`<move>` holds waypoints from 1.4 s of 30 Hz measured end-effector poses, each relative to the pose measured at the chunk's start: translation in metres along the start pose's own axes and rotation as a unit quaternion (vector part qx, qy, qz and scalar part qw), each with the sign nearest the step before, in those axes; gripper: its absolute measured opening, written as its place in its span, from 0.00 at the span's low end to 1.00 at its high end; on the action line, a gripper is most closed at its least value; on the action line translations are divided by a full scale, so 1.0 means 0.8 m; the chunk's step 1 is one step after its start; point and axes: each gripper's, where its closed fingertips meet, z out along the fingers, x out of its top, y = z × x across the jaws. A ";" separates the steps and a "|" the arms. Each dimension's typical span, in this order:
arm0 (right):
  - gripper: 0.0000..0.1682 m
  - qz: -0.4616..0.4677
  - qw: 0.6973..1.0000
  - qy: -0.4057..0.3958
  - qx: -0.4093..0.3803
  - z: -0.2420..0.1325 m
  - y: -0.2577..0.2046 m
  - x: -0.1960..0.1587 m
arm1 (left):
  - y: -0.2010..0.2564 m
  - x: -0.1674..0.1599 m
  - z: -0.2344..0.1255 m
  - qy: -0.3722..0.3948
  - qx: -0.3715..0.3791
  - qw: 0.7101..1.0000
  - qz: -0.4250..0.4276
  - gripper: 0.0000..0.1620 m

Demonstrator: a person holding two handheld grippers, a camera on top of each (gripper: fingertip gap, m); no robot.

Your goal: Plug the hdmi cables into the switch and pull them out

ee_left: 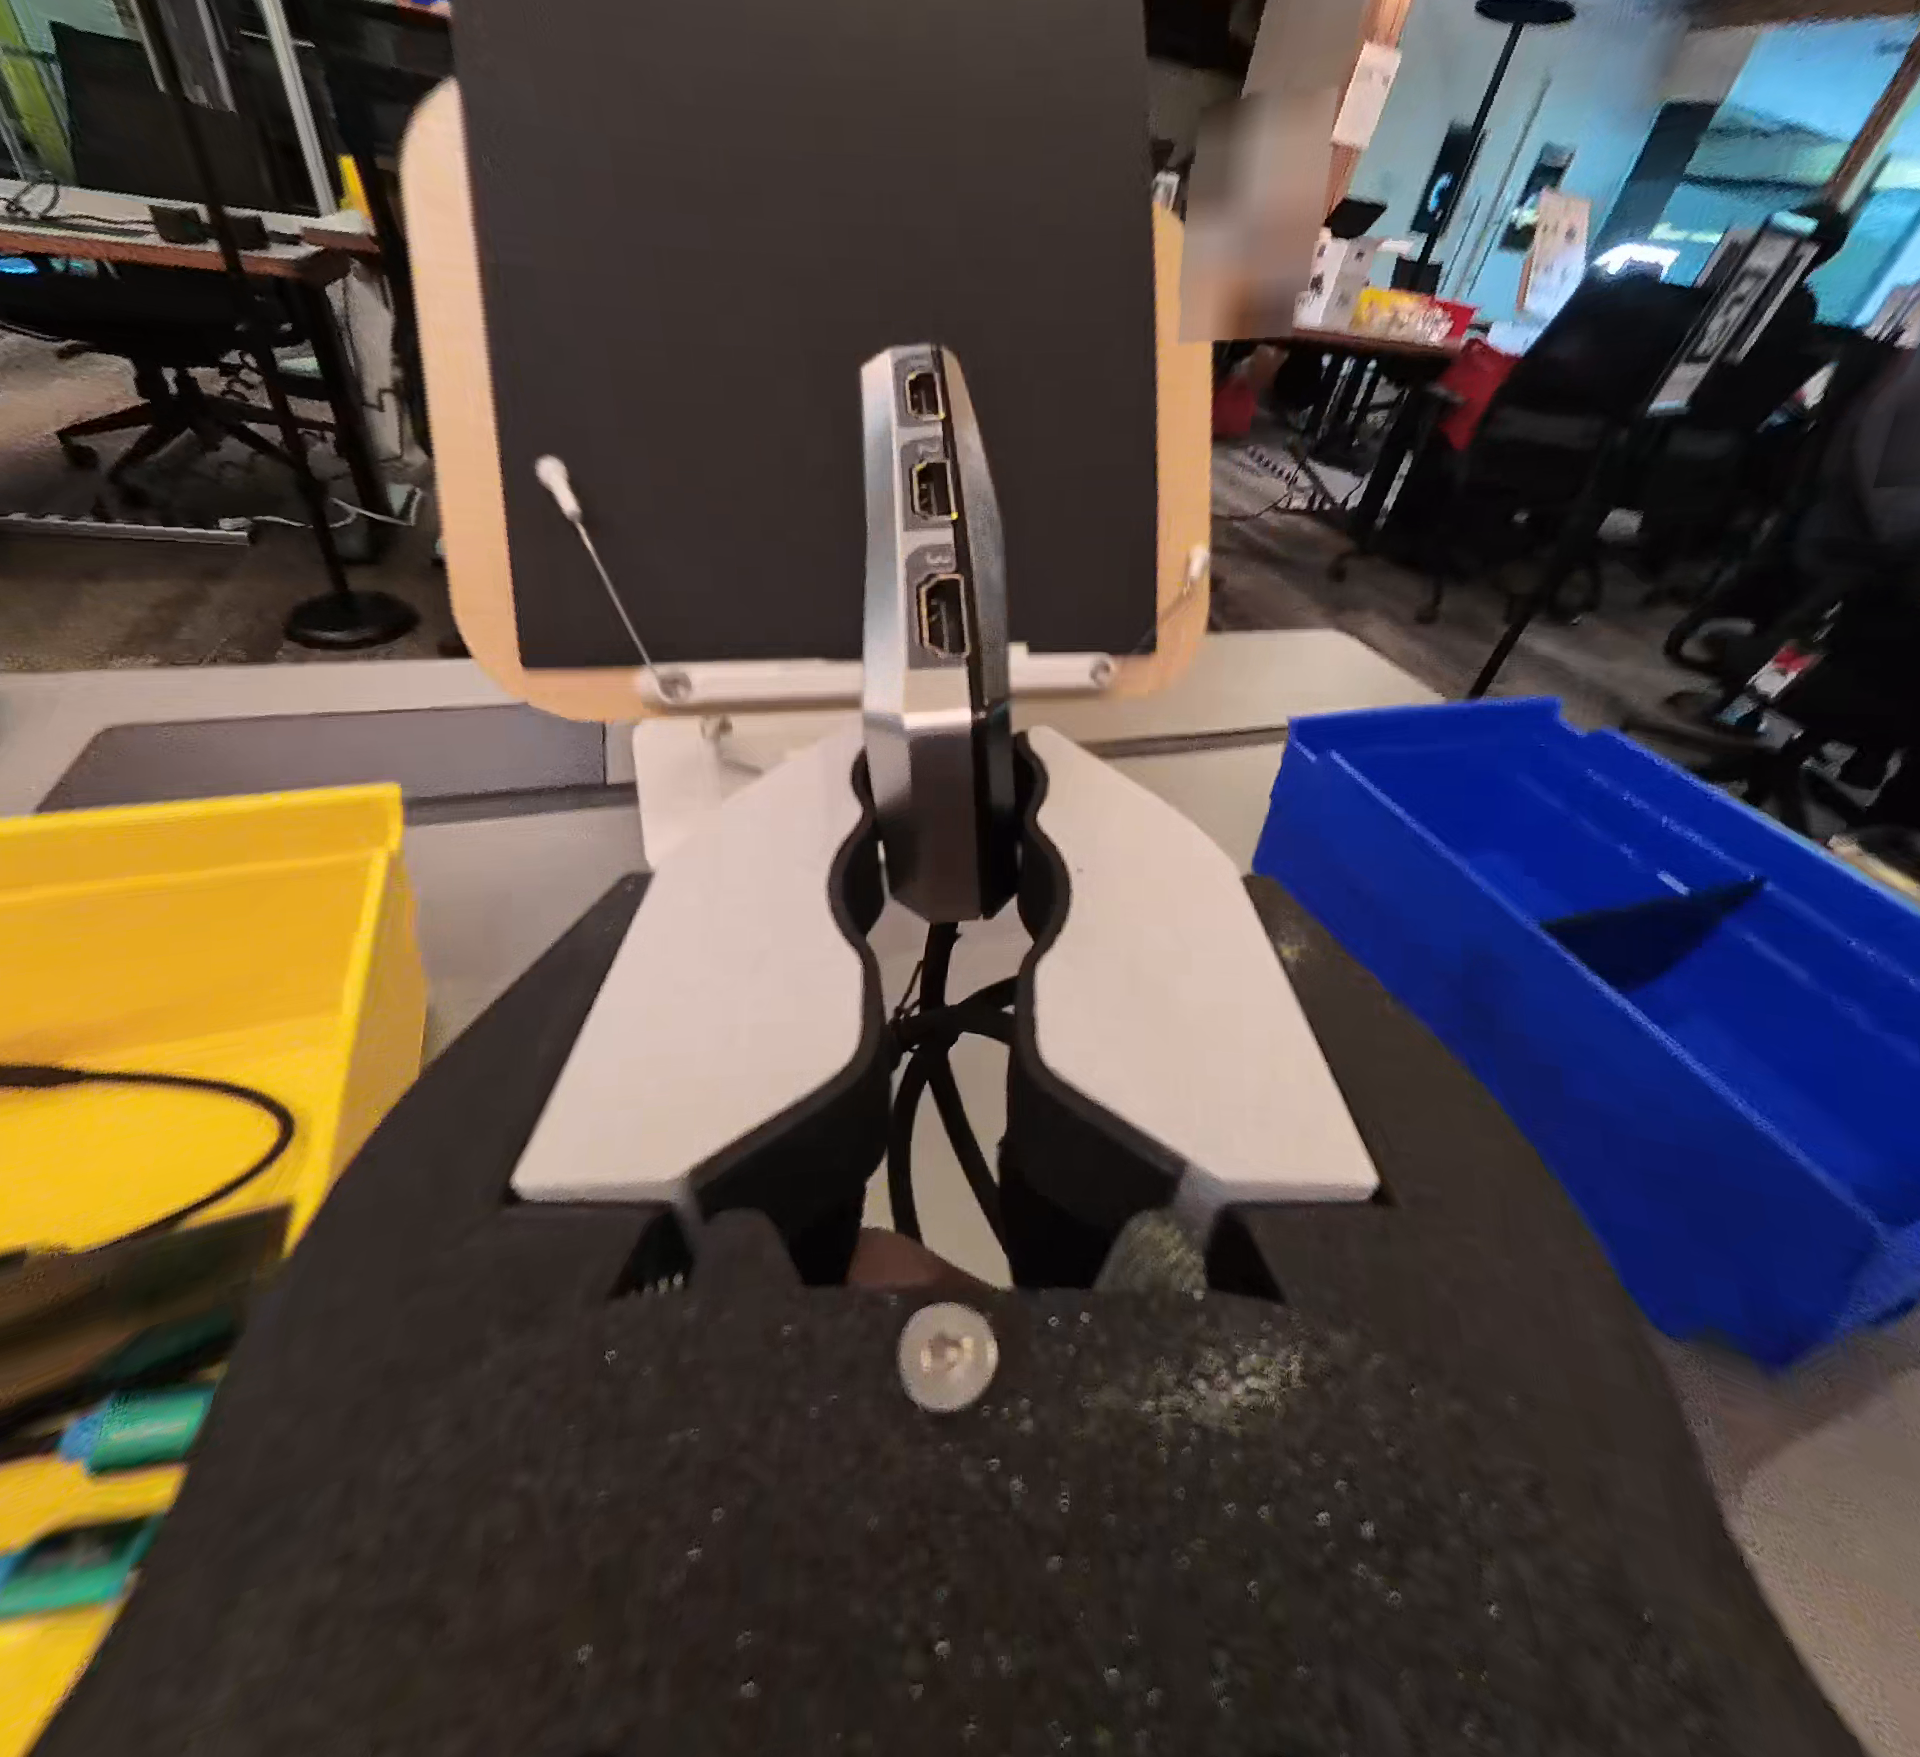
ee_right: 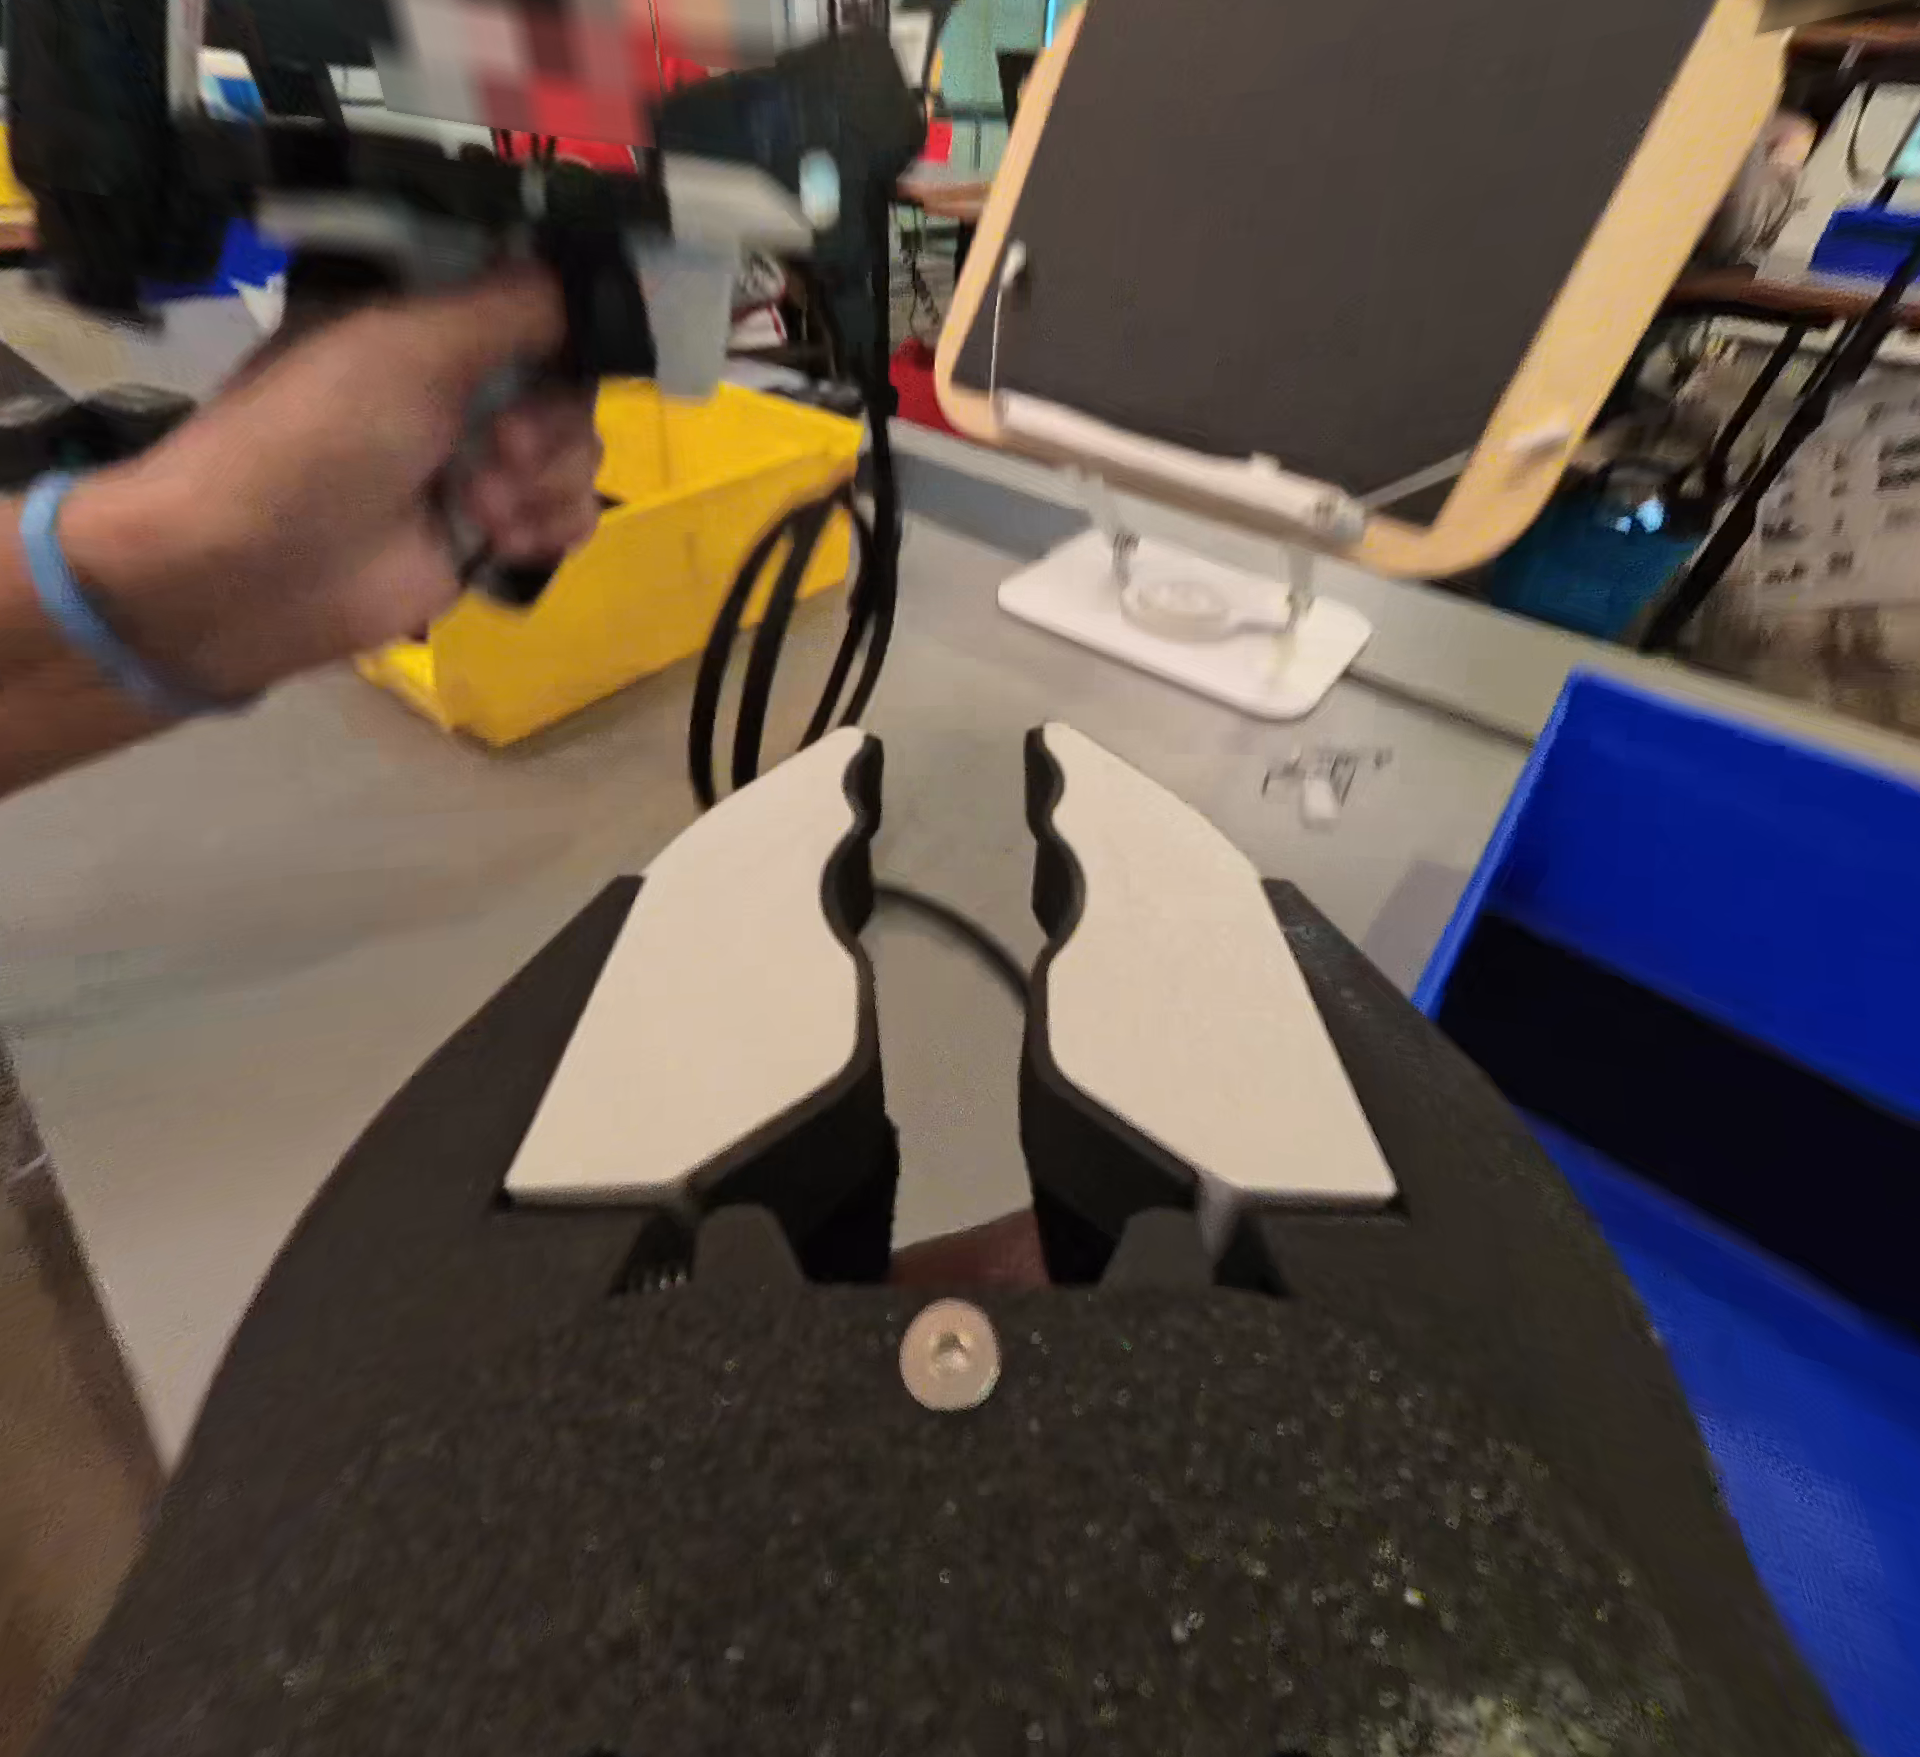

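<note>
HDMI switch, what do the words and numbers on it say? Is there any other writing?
HDMI switch: small marks beside its ports; I don't read writing out.
Green tags in the yellow bin: too blurred to read.
Background posters: too blurred to read.

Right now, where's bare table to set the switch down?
Free: grey table between the yellow bin and the right claw, and a patch between the white stand and the blue bin, apart from small clips. Crowded: looped black cables beside the yellow bin. The left claw holds the switch.
</note>
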 end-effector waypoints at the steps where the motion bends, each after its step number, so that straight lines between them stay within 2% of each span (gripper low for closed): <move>1: 0.15 -0.006 1.000 0.008 -0.002 0.013 0.005 0.017 | 0.007 -0.011 -0.004 -0.006 0.005 1.000 0.005 0.13; 5: 0.18 0.037 0.998 -0.001 0.044 0.072 -0.006 0.037 | 0.030 -0.051 -0.018 -0.008 0.006 1.000 0.029 0.13; 10: 0.31 0.134 0.982 -0.027 0.134 0.114 -0.051 0.040 | 0.061 -0.079 -0.044 0.032 -0.002 0.988 0.149 0.13; 14: 0.34 0.195 0.964 -0.046 0.177 0.122 -0.072 0.024 | 0.075 -0.083 -0.059 0.071 0.001 0.977 0.199 0.13; 17: 0.35 0.253 0.943 -0.047 0.212 0.119 -0.078 0.017 | 0.081 -0.083 -0.063 0.086 -0.003 0.978 0.191 0.13; 20: 0.40 0.312 0.910 -0.038 0.271 0.114 -0.089 0.022 | 0.096 -0.090 -0.065 0.093 -0.017 0.977 0.190 0.13; 23: 0.41 0.350 0.893 -0.039 0.280 0.113 -0.082 0.020 | 0.103 -0.093 -0.062 0.090 -0.011 0.979 0.180 0.14; 26: 0.38 0.338 0.900 -0.044 0.272 0.111 -0.075 0.011 | 0.121 -0.099 -0.062 0.084 -0.040 0.979 0.181 0.18; 29: 0.39 0.344 0.898 -0.065 0.267 0.112 -0.073 0.001 | 0.125 -0.107 -0.058 0.083 -0.027 0.977 0.195 0.19; 33: 0.37 0.295 0.919 -0.089 0.247 0.112 -0.068 -0.012 | 0.132 -0.120 -0.054 0.071 -0.029 0.970 0.229 0.20; 36: 0.29 0.236 0.940 -0.108 0.222 0.109 -0.059 -0.017 | 0.139 -0.133 -0.055 0.049 -0.054 0.961 0.266 0.23; 40: 0.19 0.161 0.964 -0.124 0.171 0.106 -0.040 -0.024 | 0.140 -0.145 -0.071 0.005 -0.104 0.955 0.277 0.19; 42: 0.14 0.101 0.975 -0.123 0.154 0.100 -0.034 -0.021 | 0.131 -0.138 -0.090 -0.002 -0.129 0.956 0.263 0.17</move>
